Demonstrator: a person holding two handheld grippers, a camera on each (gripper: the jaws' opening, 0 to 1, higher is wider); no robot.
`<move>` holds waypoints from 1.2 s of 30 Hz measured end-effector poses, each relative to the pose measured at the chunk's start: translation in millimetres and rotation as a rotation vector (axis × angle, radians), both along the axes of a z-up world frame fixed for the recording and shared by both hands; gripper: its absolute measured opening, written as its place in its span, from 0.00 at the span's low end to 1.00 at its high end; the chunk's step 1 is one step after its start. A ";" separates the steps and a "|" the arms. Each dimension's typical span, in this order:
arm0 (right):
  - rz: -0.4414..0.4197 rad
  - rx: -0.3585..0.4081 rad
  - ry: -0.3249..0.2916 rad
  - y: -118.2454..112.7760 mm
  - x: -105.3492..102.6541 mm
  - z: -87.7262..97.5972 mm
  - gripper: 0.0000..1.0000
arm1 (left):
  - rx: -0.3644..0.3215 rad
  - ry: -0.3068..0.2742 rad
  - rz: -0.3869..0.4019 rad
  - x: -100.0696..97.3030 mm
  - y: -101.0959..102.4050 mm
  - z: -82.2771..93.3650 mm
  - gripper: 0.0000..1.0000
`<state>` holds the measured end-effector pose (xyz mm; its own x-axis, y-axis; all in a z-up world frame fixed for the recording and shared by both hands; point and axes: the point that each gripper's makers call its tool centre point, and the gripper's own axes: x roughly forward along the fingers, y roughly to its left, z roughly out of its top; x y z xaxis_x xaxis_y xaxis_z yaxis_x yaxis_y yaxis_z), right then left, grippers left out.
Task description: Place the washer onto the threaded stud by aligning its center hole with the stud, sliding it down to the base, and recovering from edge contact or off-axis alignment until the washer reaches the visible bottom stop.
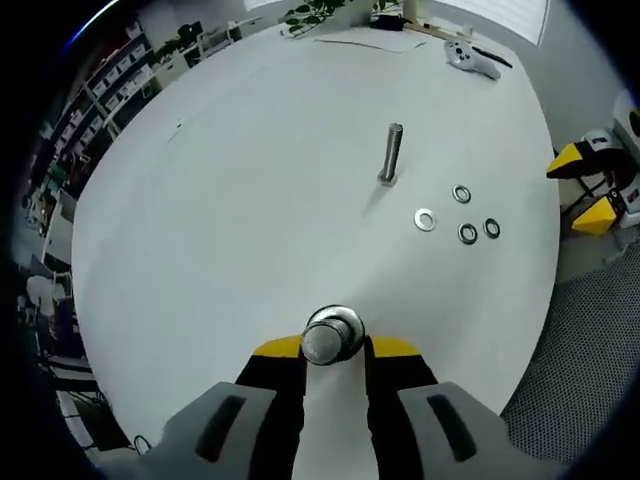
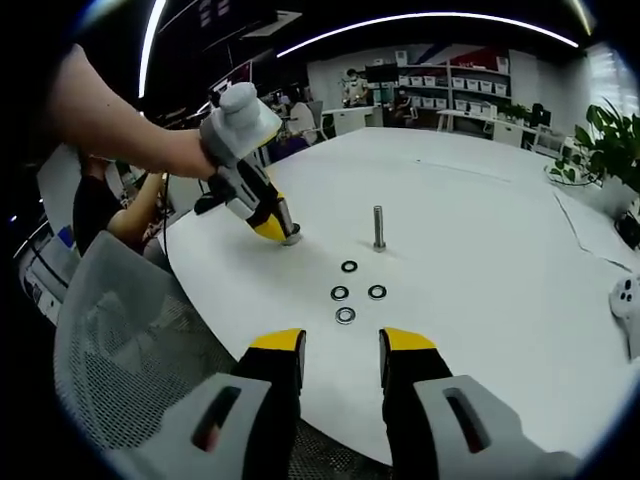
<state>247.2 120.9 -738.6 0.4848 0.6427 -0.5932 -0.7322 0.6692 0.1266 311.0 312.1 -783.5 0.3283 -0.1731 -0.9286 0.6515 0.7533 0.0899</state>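
The left gripper [image 1: 333, 345] holds a round silver piece [image 1: 332, 335] tight in its jaws, well away from the stud [image 1: 391, 152] standing on the desk [image 1: 230, 230]. Four washers [image 1: 461, 212] lie just beside the stud. The right gripper [image 2: 342, 352] waits with jaws apart and empty; I think it must next pick up a washer.

Desk [image 1: 220, 220]: smooth matt white. Threaded stud [image 1: 391, 152] and four washers [image 1: 425, 219]: bare shiny metal. Fingers [image 2: 283, 350]: glossy yellow-and-black plastic. Chair back [image 2: 110, 340]: grey mesh cloth.
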 end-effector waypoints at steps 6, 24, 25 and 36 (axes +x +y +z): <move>-0.002 -0.005 0.002 -0.4 0.2 -1.8 0.32 | -0.045 -0.034 0.066 2.6 -0.9 4.5 0.21; -0.011 -0.045 0.006 -5.5 0.0 -6.5 0.32 | -0.220 -0.161 0.174 -19.3 4.3 40.5 0.24; -0.022 -0.044 0.008 -6.6 0.4 -7.1 0.32 | -0.236 -0.178 0.175 -20.9 3.8 44.1 0.24; -0.048 -0.083 0.005 -9.1 -2.1 -8.4 0.33 | -0.357 -0.288 0.219 -48.7 6.6 68.3 0.27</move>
